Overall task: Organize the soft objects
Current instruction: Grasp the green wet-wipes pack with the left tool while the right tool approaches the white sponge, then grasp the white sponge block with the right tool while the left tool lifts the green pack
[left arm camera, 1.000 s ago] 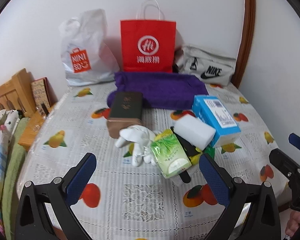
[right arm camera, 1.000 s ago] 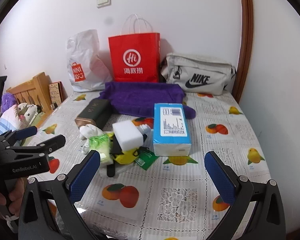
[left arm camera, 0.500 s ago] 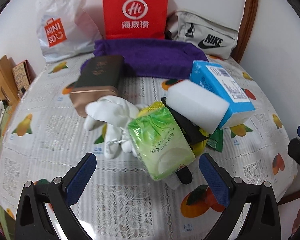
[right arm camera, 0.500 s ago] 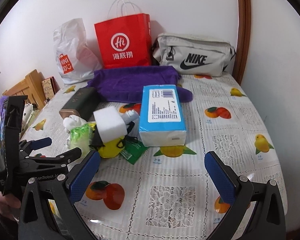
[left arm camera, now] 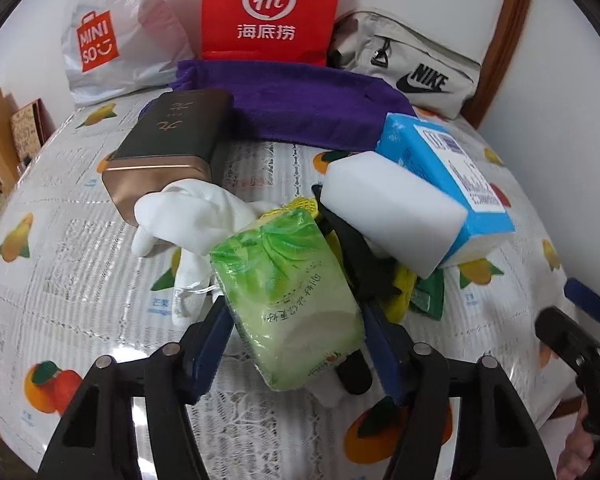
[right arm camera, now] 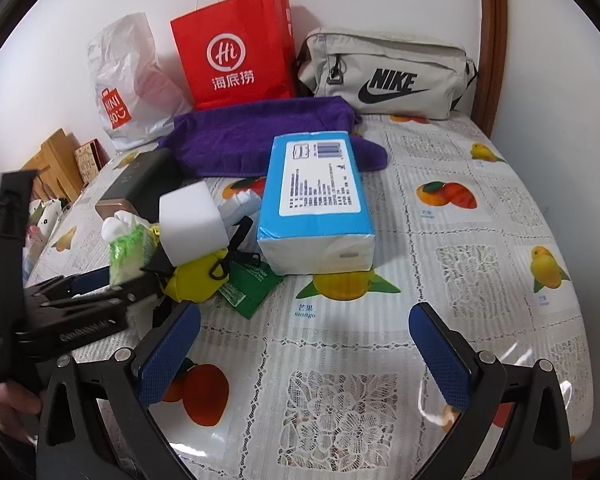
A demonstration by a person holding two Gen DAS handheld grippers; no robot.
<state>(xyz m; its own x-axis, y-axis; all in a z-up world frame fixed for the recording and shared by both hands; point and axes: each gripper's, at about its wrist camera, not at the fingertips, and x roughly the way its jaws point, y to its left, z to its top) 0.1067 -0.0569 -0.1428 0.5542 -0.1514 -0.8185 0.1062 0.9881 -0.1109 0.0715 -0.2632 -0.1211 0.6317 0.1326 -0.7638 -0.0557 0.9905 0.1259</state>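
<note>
My left gripper is shut on the green tissue pack, its blue pads pressed on both sides; the pack also shows in the right wrist view. Beside it lie a white glove, a white sponge block, a blue tissue box, a yellow pouch and a purple towel. My right gripper is open and empty over the tablecloth, in front of the blue box.
A dark tin box lies left of the pile. A red paper bag, a white Miniso bag and a grey Nike bag stand along the wall. The round table's edge curves on the right.
My left gripper has moved forward to the pile and shut on the green tissue pack. My right gripper has moved slightly closer to the blue box, still open.
</note>
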